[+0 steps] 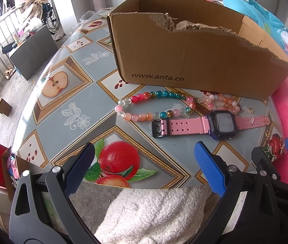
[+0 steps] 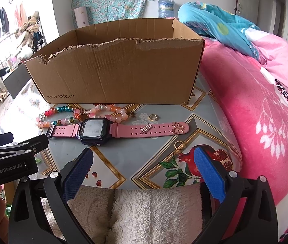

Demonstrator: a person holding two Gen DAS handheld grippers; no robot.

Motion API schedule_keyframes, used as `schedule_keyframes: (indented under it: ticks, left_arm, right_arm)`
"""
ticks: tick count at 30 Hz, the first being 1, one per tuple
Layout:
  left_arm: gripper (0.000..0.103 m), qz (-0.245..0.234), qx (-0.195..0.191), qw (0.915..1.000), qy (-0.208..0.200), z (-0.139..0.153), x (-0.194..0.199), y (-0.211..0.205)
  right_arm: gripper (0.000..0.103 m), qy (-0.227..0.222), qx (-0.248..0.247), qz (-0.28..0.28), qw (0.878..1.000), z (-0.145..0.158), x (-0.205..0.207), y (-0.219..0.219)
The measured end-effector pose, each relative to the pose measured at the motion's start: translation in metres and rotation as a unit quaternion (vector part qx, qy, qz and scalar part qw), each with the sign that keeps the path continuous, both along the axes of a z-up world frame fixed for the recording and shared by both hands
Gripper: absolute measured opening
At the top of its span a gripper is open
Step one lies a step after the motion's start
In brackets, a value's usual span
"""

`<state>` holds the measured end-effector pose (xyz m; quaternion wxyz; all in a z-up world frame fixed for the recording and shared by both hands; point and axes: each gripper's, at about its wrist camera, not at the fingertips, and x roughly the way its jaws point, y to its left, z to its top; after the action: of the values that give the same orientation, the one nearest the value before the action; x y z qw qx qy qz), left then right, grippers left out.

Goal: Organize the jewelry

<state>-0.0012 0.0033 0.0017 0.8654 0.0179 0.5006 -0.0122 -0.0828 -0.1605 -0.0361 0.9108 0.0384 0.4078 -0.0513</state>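
A pink-strapped watch (image 1: pixel 205 124) (image 2: pixel 111 131) lies flat on the table in front of a torn cardboard box (image 1: pixel 184 57) (image 2: pixel 119 75). Behind it lie a multicoloured bead bracelet (image 1: pixel 154 105) (image 2: pixel 58 116) and a pink-orange bead bracelet (image 1: pixel 223 101) (image 2: pixel 111 111). Two small gold rings (image 2: pixel 153 117) (image 2: pixel 178 144) rest right of the watch. My left gripper (image 1: pixel 144 168) is open near the table's front edge, nothing between its fingers. My right gripper (image 2: pixel 144 170) is open too, short of the watch, and shows at the right of the left wrist view (image 1: pixel 276 152).
The table (image 1: pixel 79 93) (image 2: pixel 123 158) has a fruit-patterned cover. A pink blanket (image 2: pixel 265 111) and a blue quilt (image 2: pixel 221 28) lie on a bed to the right. A white fleece sleeve (image 1: pixel 154 213) shows below. A dark low table (image 1: pixel 32 50) and railing stand at left.
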Motion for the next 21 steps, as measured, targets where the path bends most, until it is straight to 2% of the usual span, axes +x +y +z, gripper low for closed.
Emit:
schedule_keyframes:
  ticks: [21]
  left_arm:
    - [0.095,0.001,0.001,1.0,0.0,-0.0014,0.0005,0.0002]
  right_arm:
    - [0.097,-0.001,-0.004,0.0,1.0,0.0034,0.0004,-0.0003]
